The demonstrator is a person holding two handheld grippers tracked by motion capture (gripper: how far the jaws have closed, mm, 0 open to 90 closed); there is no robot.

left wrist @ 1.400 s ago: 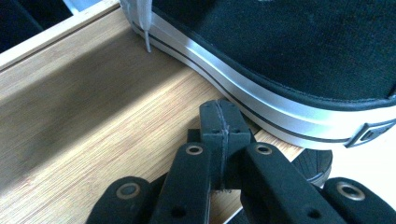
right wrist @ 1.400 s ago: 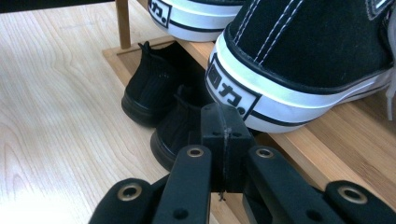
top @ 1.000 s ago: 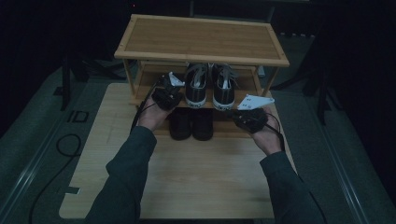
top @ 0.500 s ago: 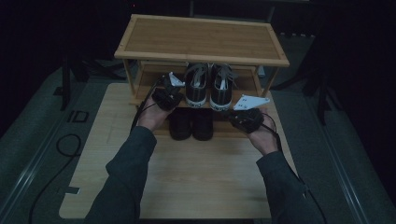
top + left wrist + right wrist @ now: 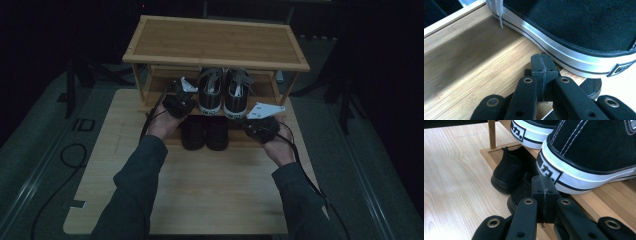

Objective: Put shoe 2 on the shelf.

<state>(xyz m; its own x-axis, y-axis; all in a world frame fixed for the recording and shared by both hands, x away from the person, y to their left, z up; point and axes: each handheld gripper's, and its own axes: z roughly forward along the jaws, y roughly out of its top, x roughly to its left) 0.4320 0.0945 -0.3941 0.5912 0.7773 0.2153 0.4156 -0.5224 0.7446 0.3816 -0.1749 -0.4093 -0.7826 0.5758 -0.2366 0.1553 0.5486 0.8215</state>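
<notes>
High view: 2 black canvas sneakers with white rubber soles [image 5: 223, 95] sit side by side on the middle shelf of the bamboo shoe rack [image 5: 215, 45], above 2 plain black shoes [image 5: 204, 132]. Left gripper [image 5: 179, 100] and right gripper [image 5: 261, 127] flank the sneakers, each with its jaws pressed together on nothing.

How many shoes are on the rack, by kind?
Black sneakers with white soles: 2, on the middle shelf
All-black shoes: 2, on the bottom shelf
Total: 4 shoes
</notes>
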